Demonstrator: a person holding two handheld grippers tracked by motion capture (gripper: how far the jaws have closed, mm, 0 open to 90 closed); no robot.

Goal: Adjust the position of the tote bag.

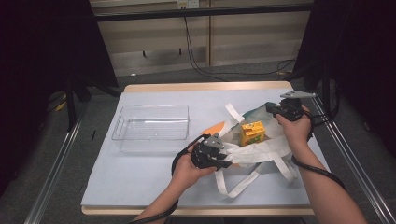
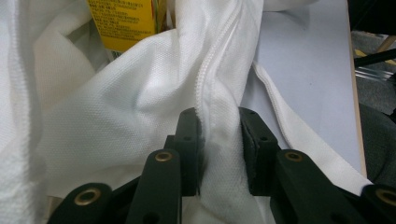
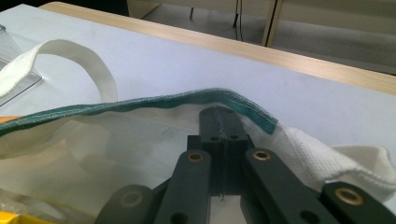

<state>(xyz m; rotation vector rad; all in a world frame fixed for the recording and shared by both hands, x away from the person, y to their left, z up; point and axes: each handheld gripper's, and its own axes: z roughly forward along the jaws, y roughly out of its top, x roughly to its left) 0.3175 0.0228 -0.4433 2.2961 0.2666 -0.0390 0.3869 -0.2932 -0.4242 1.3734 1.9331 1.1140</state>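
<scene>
A white tote bag (image 1: 254,151) lies open on the table's right half, with a yellow carton (image 1: 252,132) standing inside it. My left gripper (image 1: 226,161) is shut on the bag's near edge; in the left gripper view its jaws (image 2: 219,140) pinch a seamed fold of white bag fabric (image 2: 116,107), and the carton (image 2: 122,23) is just beyond. My right gripper (image 1: 272,109) holds the far rim. In the right gripper view, that gripper (image 3: 219,122) is shut at the green-hemmed bag rim (image 3: 140,105), which is lifted off the table.
A clear plastic tray (image 1: 152,122) stands empty left of the bag, its corner (image 3: 14,70) near a white handle loop (image 3: 70,51). Something orange (image 1: 215,127) lies under the bag's left side. Loose straps (image 1: 243,182) trail toward the table's front edge.
</scene>
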